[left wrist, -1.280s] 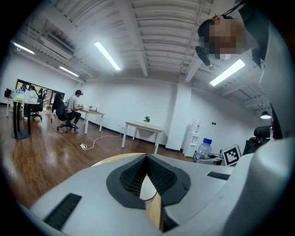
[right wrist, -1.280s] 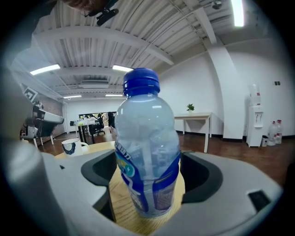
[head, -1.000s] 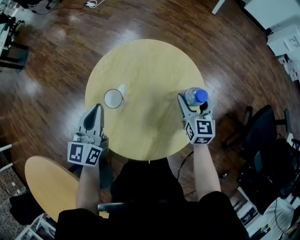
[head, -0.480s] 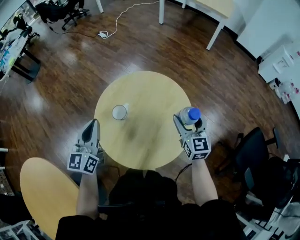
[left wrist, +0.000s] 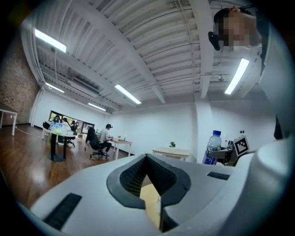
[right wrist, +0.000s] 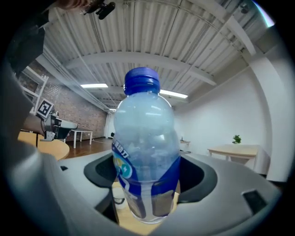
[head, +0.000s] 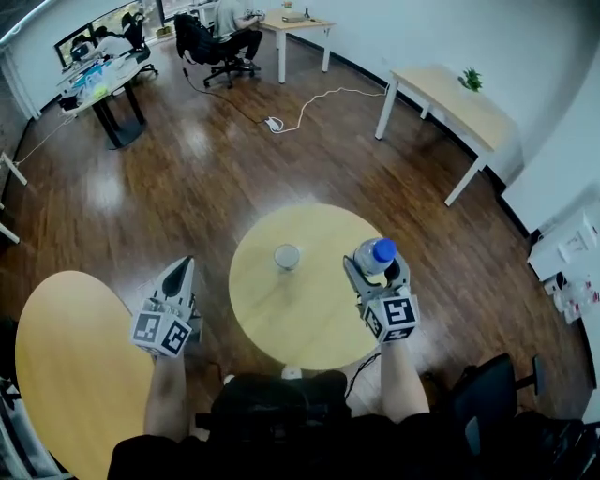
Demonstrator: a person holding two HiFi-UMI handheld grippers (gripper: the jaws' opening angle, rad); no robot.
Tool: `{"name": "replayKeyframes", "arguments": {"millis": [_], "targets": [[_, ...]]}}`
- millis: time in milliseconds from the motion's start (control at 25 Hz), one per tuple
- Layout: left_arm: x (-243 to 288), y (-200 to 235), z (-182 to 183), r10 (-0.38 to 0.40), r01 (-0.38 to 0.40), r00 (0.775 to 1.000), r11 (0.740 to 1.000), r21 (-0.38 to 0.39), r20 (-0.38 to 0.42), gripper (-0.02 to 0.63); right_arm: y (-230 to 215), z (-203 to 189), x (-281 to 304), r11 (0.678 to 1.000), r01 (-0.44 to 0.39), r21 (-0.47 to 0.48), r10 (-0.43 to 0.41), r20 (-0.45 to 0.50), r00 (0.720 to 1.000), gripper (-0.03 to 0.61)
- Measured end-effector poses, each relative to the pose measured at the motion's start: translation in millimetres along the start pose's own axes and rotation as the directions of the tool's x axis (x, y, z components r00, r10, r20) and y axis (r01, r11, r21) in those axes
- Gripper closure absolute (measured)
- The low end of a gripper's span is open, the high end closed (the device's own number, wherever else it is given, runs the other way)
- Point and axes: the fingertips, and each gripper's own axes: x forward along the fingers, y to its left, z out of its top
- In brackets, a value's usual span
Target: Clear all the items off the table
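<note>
A clear water bottle (head: pixel 374 254) with a blue cap and blue label stands upright in my right gripper (head: pixel 376 269), lifted above the right side of the round wooden table (head: pixel 309 323). The jaws stand wide and grip its lower body (right wrist: pixel 145 152) on both sides. A small white cup (head: pixel 287 257) stands on the table's far middle. My left gripper (head: pixel 178 274) is shut and empty, raised over the floor left of the table. In the left gripper view its jaws (left wrist: pixel 150 179) meet, and the bottle (left wrist: pixel 212 147) shows to the right.
A second round wooden table (head: pixel 66 366) lies at the lower left. A white desk with a plant (head: pixel 450 103) stands at the back right, a cable (head: pixel 309 108) runs over the wood floor, and desks with seated people (head: pixel 225 23) are at the back. Black chairs (head: pixel 487 394) stand right.
Both grippers have risen well above the table, the right one carrying the bottle up. The cup stays on the table. The head view now takes in much more of the room.
</note>
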Motion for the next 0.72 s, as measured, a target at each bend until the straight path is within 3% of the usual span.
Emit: {"name": "replayKeyframes", "arguments": {"millis": [200, 360, 560, 720], "targets": [[-66, 62, 37, 0.161, -0.163, 0.984, 0.986, 0.028, 0.072, 0.614, 77, 37, 54, 0.985, -0.171, -0.034, 0.173, 0.063, 0.983, 0.199], [-128, 99, 71, 0.283, -0.29, 0.952, 0.955, 0.057, 0.117, 0.614, 148, 60, 96, 0.947, -0.318, -0.042, 0.321, 0.09, 0.943, 0.199], [-236, 154, 99, 0.482, -0.499, 0.859, 0.864, 0.072, 0.171, 0.614, 261, 82, 141, 0.857, -0.514, -0.042, 0.515, 0.107, 0.85, 0.199], [-310, 173, 106, 0.59, -0.613, 0.781, 0.788, 0.065, 0.206, 0.614, 341, 89, 158, 0.775, -0.629, -0.068, 0.632, 0.106, 0.767, 0.199]]}}
